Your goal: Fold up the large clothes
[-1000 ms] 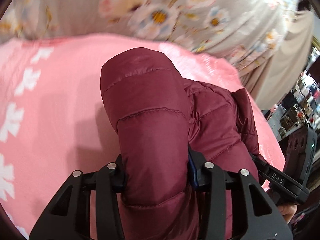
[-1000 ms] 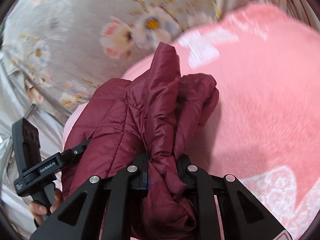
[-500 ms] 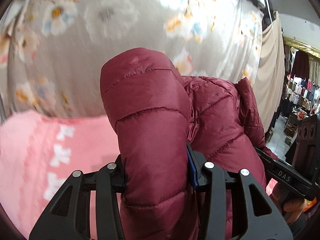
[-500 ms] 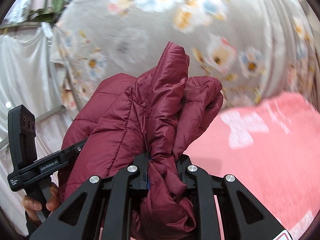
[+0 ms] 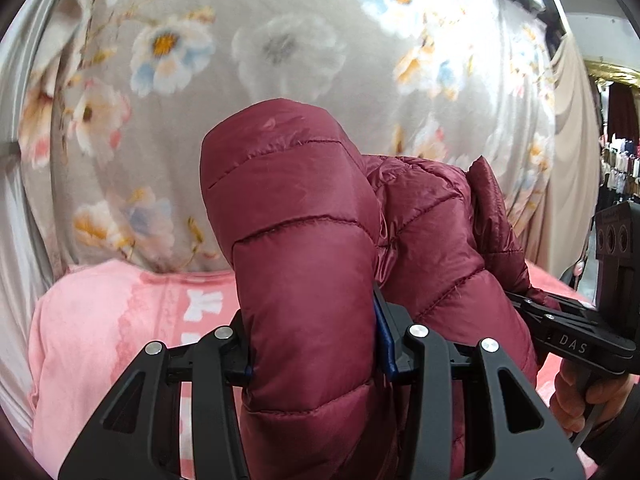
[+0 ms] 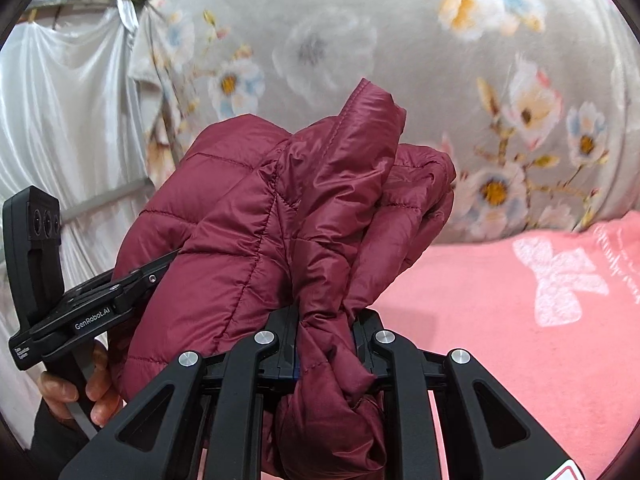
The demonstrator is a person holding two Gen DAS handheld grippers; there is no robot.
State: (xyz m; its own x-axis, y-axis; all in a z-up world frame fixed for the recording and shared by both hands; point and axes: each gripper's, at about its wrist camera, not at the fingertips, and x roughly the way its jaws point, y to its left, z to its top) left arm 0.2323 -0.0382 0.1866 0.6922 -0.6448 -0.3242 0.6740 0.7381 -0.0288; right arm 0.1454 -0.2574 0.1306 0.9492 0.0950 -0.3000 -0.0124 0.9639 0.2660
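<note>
Glossy quilted maroon jacket, fuzzy pink blanket, soft floral cloth, matt black plastic grippers.

Both grippers are rising and tilting up, carrying the maroon puffer jacket off the pink blanket. The blanket is dropping toward the lower edge of both views (it filled most of each a second ago), and the floral curtain is now filling the background.
</note>
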